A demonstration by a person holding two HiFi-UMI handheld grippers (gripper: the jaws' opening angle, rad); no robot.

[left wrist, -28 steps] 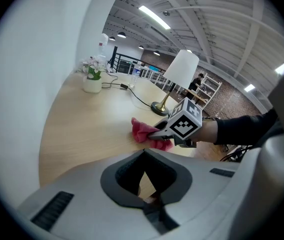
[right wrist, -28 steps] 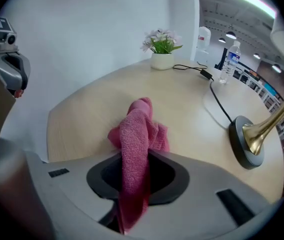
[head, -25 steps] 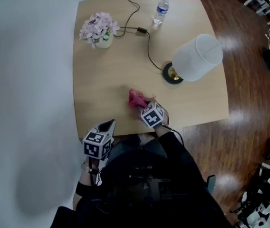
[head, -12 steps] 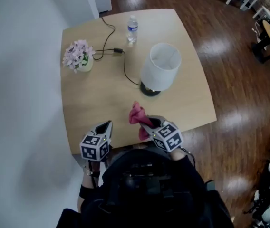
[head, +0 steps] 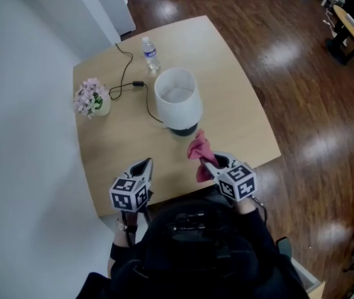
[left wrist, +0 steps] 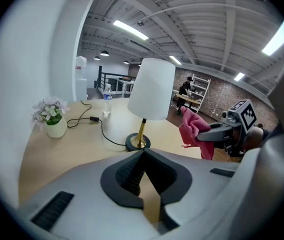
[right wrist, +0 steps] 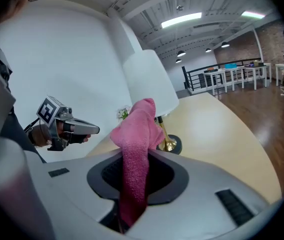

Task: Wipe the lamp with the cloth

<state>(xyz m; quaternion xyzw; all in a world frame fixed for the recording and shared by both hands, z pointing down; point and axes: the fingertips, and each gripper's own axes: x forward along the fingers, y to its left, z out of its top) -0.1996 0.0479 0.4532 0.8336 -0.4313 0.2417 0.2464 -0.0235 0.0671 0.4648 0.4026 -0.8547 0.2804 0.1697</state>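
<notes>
The left gripper hangs over the near edge of the pale wooden table, its 2 jaws together on nothing. Beyond stands the white-shaded, brass-stemmed lamp, upright; it is probably light and tippy, and best steadied at the stem or base. Near it, the soft pink knitted cloth droops limp in the air, clamped in the right gripper.
</notes>
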